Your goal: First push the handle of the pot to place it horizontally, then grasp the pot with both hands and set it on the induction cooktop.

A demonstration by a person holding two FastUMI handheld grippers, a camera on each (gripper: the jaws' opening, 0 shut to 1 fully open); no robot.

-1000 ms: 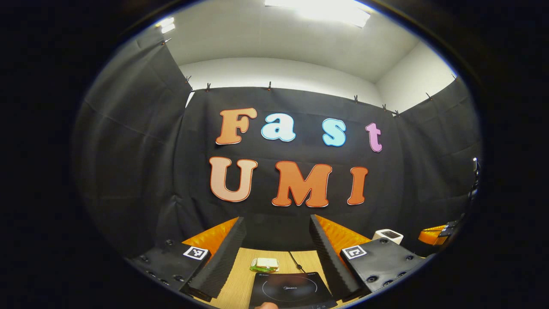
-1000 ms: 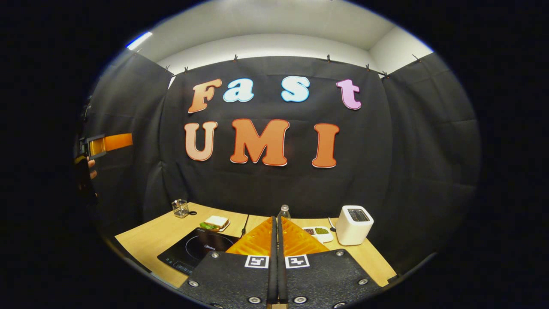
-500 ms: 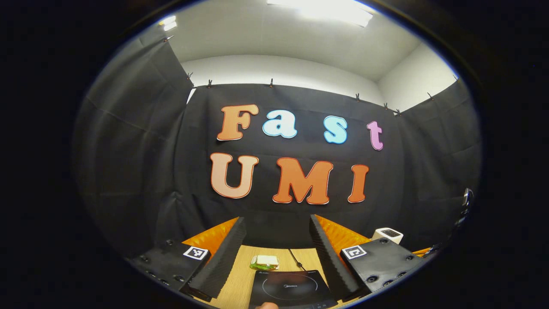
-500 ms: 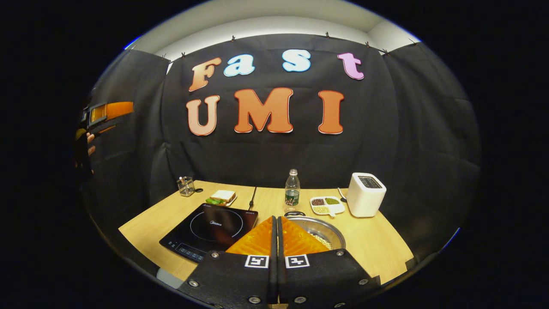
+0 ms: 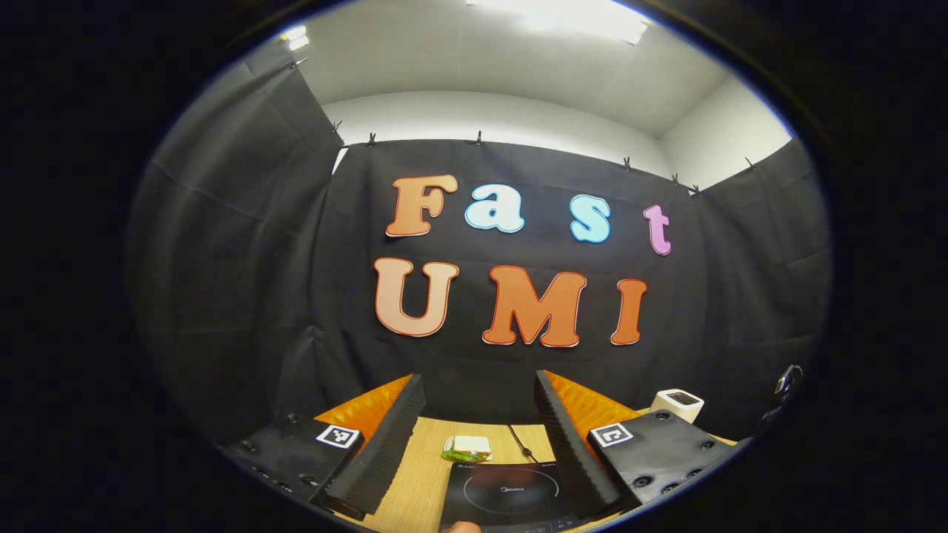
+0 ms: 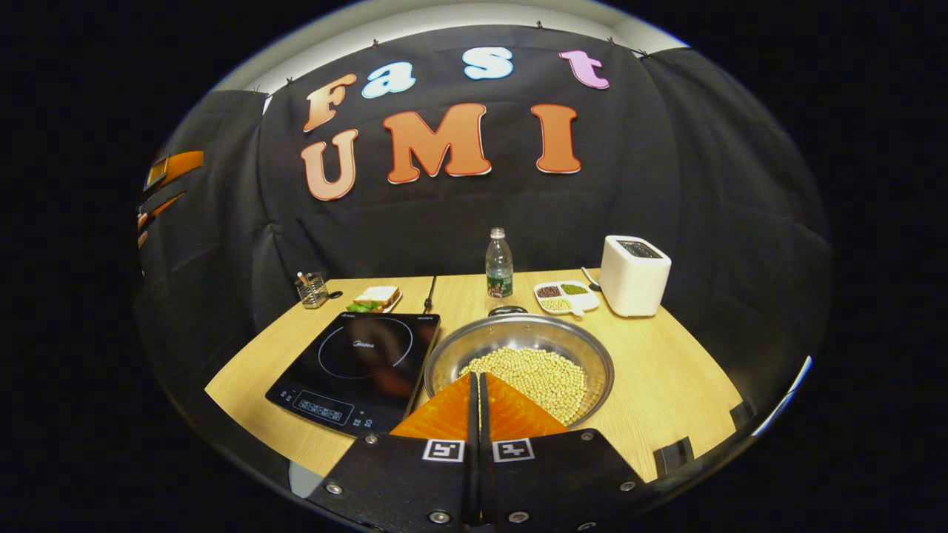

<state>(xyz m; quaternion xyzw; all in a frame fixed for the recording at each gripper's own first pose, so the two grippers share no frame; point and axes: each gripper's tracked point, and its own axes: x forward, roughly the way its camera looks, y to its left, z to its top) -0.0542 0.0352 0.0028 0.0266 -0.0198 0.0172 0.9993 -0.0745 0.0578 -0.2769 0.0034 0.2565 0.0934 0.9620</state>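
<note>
right gripper [image 6: 475, 385] pressed together above pot [image 6: 518, 348]

Light wooden table [image 6: 666, 400] carried: black induction cooktop [image 6: 359, 366] left, steel pot [image 6: 520, 360] of beans just beside it; behind stood a bottle [image 6: 499, 264], toaster [image 6: 634, 275], divided dish [image 6: 566, 296], sandwich [image 6: 376, 298], wire holder [image 6: 312, 289].

Silver pot [image 6: 518, 344] of pale yellow beans [image 6: 535, 374], black induction cooktop [image 6: 359, 366], white toaster [image 6: 634, 275], light wood table [image 6: 666, 392]
</note>
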